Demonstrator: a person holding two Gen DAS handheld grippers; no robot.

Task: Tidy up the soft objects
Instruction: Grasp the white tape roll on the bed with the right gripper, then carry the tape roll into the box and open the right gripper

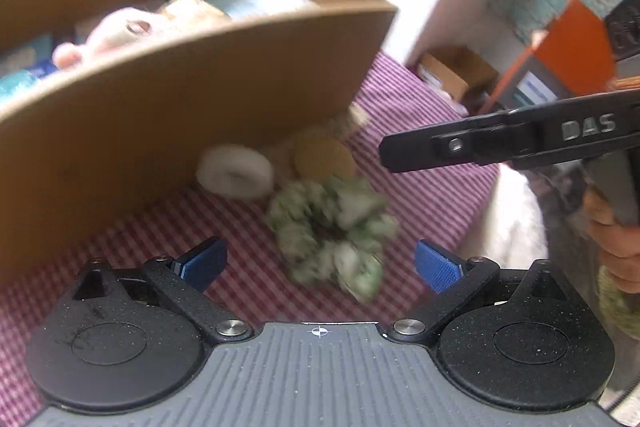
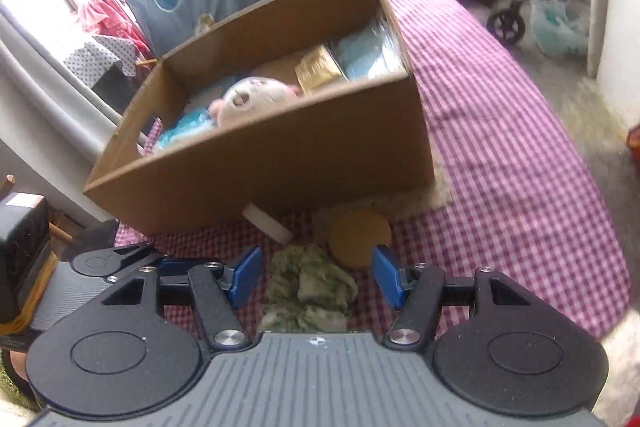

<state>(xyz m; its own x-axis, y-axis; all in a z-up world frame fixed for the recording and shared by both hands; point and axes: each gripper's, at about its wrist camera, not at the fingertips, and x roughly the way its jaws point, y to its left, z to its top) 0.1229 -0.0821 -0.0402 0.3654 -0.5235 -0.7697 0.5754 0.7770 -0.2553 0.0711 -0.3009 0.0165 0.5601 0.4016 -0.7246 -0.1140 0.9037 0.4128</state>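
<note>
Two views, left wrist first: left gripper (image 1: 320,267) spread wide, nothing between its blue pads, hovering over checked cloth (image 1: 248,267). Green scrunchie (image 1: 334,231) lying on that cloth just ahead, white roll (image 1: 236,173) and tan round sponge (image 1: 324,157) behind it against cardboard box (image 1: 160,115).

Right wrist: right gripper (image 2: 316,277) parted, scrunchie (image 2: 308,291) between the pads but not pinched. Sponge (image 2: 360,233) just beyond, plush toy (image 2: 252,99) inside the box (image 2: 280,167).
</note>
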